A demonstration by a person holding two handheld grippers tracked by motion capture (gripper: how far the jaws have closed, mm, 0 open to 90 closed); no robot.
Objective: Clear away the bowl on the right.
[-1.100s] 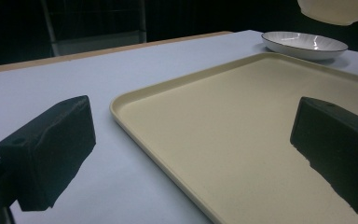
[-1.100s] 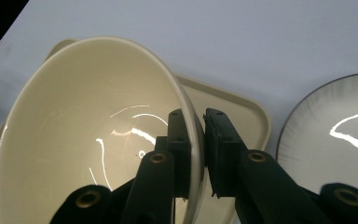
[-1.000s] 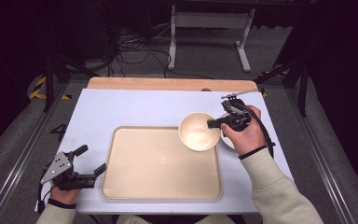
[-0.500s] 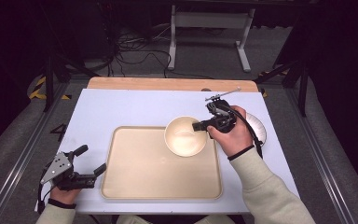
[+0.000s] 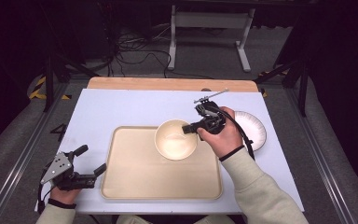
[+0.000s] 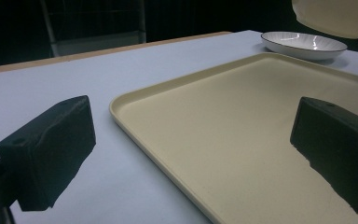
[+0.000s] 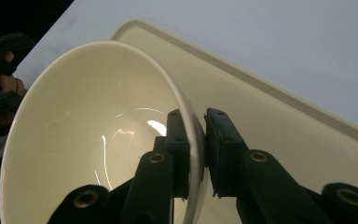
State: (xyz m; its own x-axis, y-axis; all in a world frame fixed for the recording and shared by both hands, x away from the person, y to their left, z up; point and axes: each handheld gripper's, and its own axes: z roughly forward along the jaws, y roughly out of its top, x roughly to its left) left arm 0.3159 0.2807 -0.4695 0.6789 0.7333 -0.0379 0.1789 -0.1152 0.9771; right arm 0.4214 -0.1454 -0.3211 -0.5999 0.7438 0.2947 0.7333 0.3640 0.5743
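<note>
Plainly the bowl (image 5: 175, 139) was the thing in hand: it hung tilted above the far right part of the tray (image 5: 135, 186), lifted clear of it, as the left gripper view showed it (image 6: 335, 16) high over the tray's far edge (image 6: 168, 93). I had my right gripper (image 5: 186, 129) pinched on its rim, one jaw inside the wall and one outside, the thin wall (image 7: 193, 140) clamped between them. I judged the bowl stiff, glossy and breakable, likely ceramic, so slippery under the pads and heavy for a one-sided hold; the rim was the only place to grip, and it would want setting down gently. On the table (image 5: 121, 107) near its right edge lay a white plate (image 5: 251, 128), just beside the tray. My left gripper (image 5: 89, 159) rested at the tray's near left corner, jaws spread wide and holding nothing.
</note>
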